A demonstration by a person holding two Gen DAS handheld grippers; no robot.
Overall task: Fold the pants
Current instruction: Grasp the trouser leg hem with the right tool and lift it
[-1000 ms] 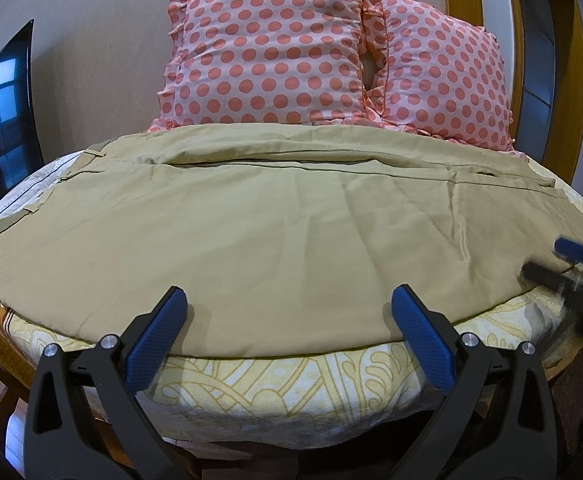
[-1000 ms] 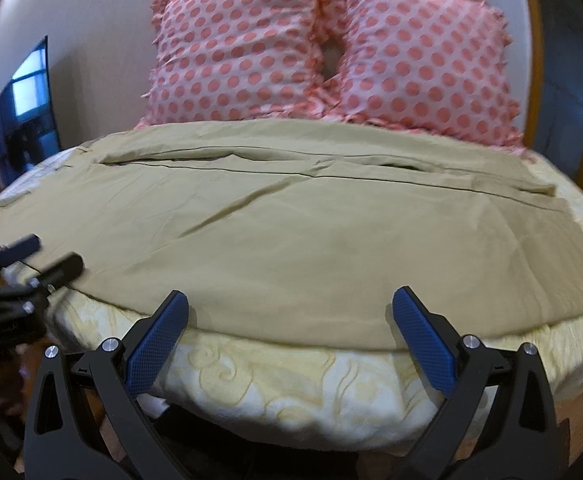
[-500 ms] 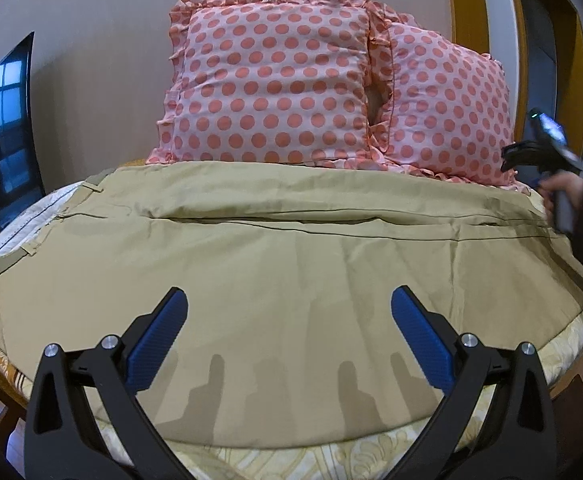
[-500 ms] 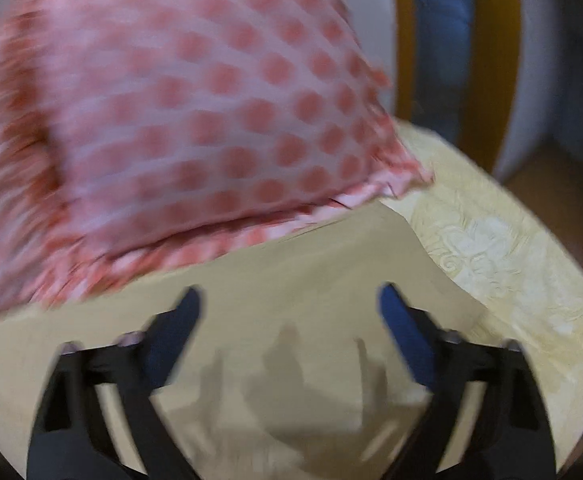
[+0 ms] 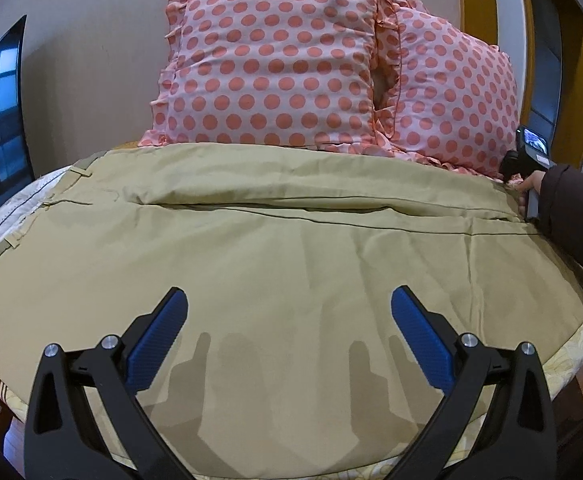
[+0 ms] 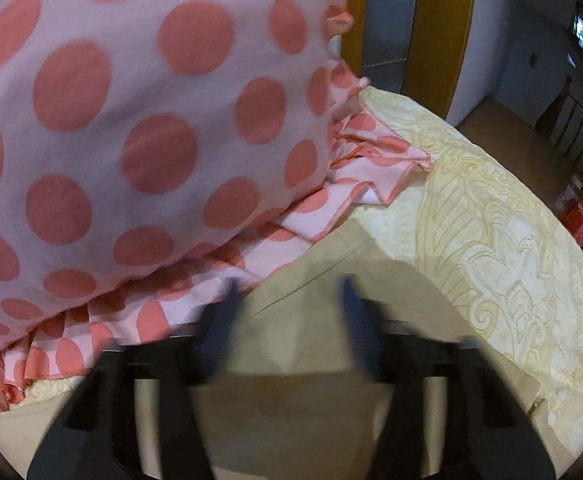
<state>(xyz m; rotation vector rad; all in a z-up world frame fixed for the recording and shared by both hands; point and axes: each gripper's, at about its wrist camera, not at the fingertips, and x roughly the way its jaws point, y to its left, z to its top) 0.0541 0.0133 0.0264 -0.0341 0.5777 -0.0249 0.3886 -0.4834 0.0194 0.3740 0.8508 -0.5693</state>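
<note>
Khaki pants [image 5: 291, 248] lie spread flat across the bed, waistband at the left. My left gripper [image 5: 289, 304] is open and empty, hovering over the near leg. My right gripper [image 6: 289, 292] is blurred, its jaws narrowed but apart, straddling the far hem corner of the pants [image 6: 311, 320] beside the pillow frill. In the left wrist view the right gripper's body and the hand holding it [image 5: 531, 176] sit at the far right edge of the pants.
Two pink polka-dot pillows [image 5: 275, 72] lean against the wall behind the pants; one fills the right wrist view [image 6: 131, 120]. A yellow patterned bedsheet [image 6: 491, 220] shows beyond the hem. A doorway with a wooden frame [image 6: 435, 20] is to the right.
My right gripper swung from the bed's front edge to the far right hem by the pillows, and its jaws have narrowed. My left gripper moved forward over the pants.
</note>
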